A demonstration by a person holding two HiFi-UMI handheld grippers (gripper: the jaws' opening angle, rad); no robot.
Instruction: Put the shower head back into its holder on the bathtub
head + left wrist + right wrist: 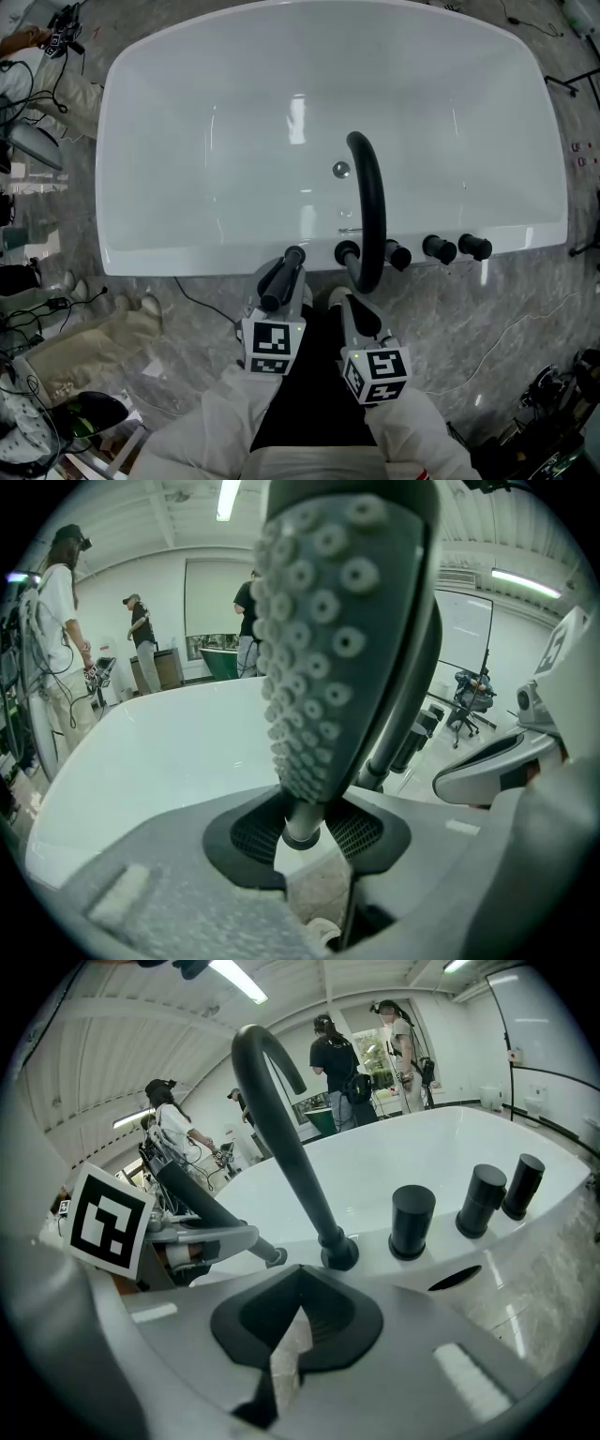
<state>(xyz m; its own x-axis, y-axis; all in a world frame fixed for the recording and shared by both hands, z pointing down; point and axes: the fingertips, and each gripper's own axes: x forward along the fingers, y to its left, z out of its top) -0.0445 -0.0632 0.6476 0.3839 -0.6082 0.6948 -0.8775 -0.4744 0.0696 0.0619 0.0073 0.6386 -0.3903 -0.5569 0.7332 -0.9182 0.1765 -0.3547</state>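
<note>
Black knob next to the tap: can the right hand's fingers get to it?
Probably yes. The right gripper has empty fingers, and the knob stands just ahead, a bit right of the tap, with only bare tub rim before it.

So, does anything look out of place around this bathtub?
Yes: the shower head isn't mounted on the bathtub; the left tongs grip it at the near rim, left of the black spout. Nothing looks spilled or broken.
</note>
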